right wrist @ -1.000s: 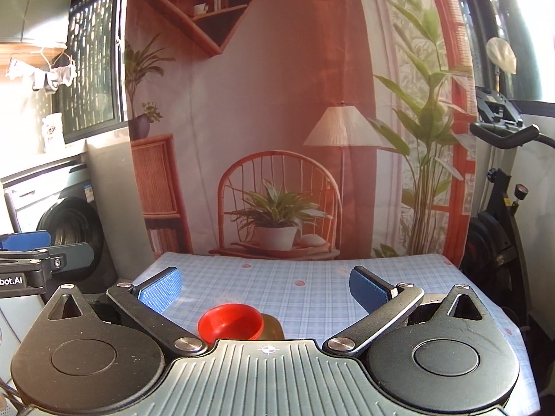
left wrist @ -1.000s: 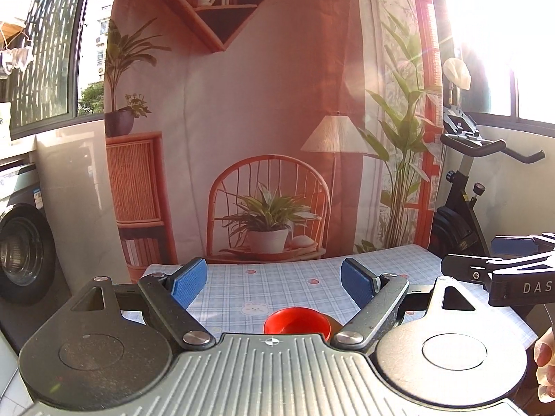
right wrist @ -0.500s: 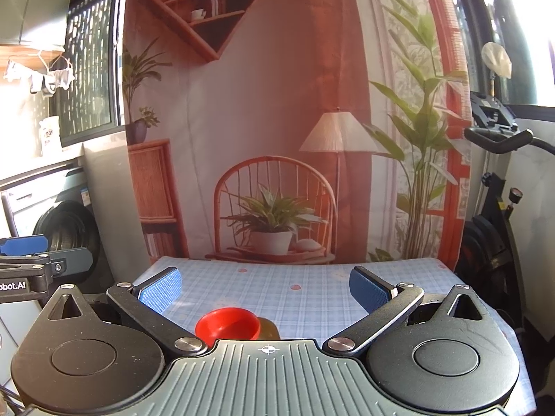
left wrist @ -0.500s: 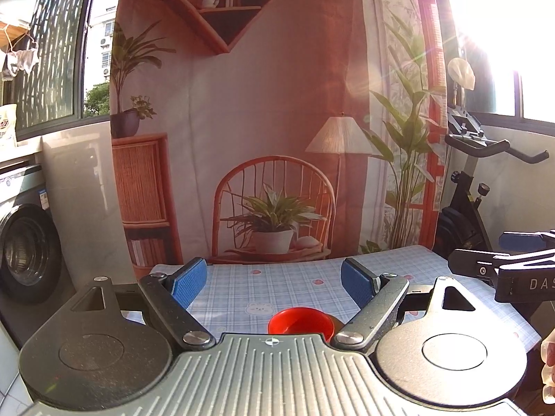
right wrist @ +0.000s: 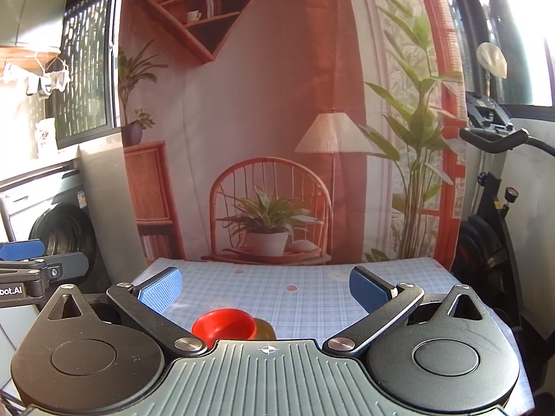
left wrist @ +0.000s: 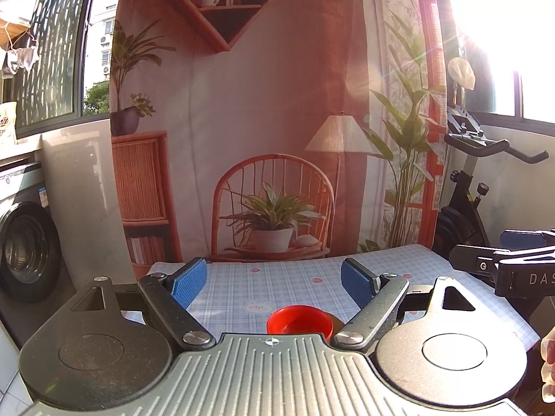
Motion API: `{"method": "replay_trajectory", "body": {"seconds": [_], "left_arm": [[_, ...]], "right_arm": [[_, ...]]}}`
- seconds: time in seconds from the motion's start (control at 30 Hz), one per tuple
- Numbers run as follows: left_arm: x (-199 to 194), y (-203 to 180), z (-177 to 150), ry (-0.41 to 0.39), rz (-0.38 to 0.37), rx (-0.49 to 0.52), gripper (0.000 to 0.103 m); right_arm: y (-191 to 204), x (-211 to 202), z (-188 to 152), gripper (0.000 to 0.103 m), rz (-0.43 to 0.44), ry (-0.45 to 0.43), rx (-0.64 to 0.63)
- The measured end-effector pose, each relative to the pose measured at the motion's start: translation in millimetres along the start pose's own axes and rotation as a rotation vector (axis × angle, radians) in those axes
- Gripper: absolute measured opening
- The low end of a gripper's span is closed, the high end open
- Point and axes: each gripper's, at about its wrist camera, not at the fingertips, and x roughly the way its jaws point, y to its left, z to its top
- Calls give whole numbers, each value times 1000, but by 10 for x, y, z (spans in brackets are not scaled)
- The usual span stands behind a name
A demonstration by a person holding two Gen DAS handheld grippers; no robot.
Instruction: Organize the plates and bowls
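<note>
A small red bowl (left wrist: 299,319) stands on the blue checked tablecloth (left wrist: 295,277), partly hidden by the gripper body; something brown shows just behind it. It also shows in the right wrist view (right wrist: 223,324), with the brown thing (right wrist: 265,329) to its right. My left gripper (left wrist: 274,279) is open and empty, held above and short of the bowl. My right gripper (right wrist: 265,287) is open and empty too, with the bowl low and left of its centre. Each gripper shows at the edge of the other's view, the right one (left wrist: 513,263) and the left one (right wrist: 24,270).
A printed backdrop (left wrist: 277,121) hangs behind the table's far edge. A washing machine (left wrist: 24,242) stands at the left and an exercise bike (right wrist: 485,208) at the right. Bare tablecloth (right wrist: 295,287) lies beyond the bowl.
Both views have shifted only slightly; the bowl sits a little lower and further right in the left wrist view. Both grippers stay open and empty.
</note>
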Motion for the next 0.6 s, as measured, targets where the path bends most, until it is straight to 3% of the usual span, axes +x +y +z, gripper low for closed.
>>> {"method": "replay_trajectory", "body": {"seconds": [0.6], "left_arm": [[15,23,-16,6,-3,-3,86]], "right_arm": [[-28,5,-23,103,-14,-5,16]]}}
